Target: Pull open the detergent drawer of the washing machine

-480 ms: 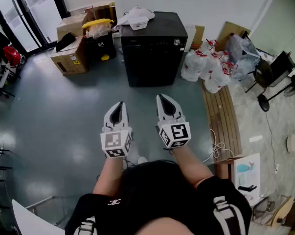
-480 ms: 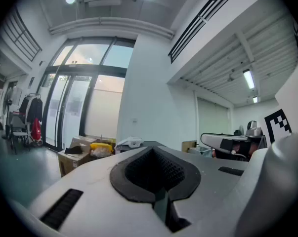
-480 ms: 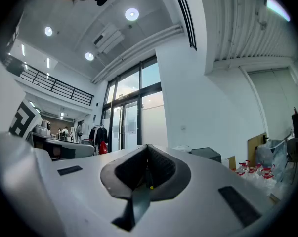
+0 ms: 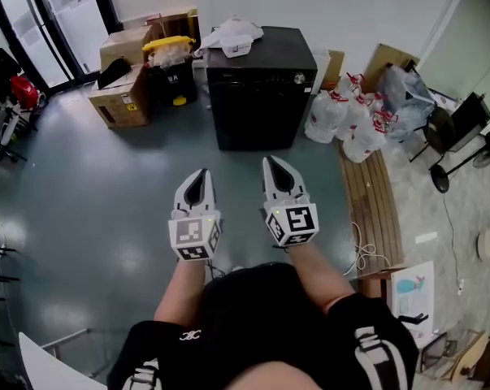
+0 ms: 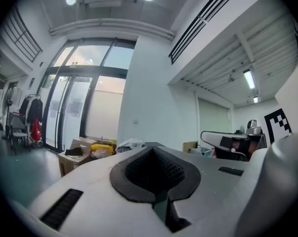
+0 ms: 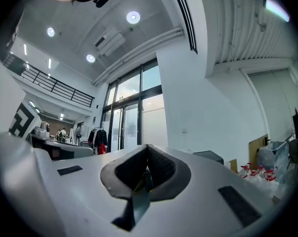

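The black washing machine (image 4: 261, 88) stands against the far wall in the head view, its front facing me, a knob (image 4: 298, 78) on its top control strip. White items (image 4: 235, 35) lie on its lid. My left gripper (image 4: 197, 180) and right gripper (image 4: 275, 169) hang side by side over the grey floor, well short of the machine, both shut with nothing held. In the left gripper view the left gripper (image 5: 156, 181) points level, with the machine's top (image 5: 153, 145) just beyond it. The right gripper (image 6: 147, 169) tilts slightly up; the machine (image 6: 208, 155) shows small at right.
Cardboard boxes (image 4: 123, 88) and a yellow-lidded container (image 4: 167, 47) sit left of the machine. Several water jugs (image 4: 350, 116) stand to its right, beside a wooden bench (image 4: 370, 193). A black chair (image 4: 456, 128) stands at far right. Glass doors (image 4: 41, 23) are at back left.
The whole scene has shifted slightly down and right in the head view, the machine a little nearer. Both grippers hold the same pose.
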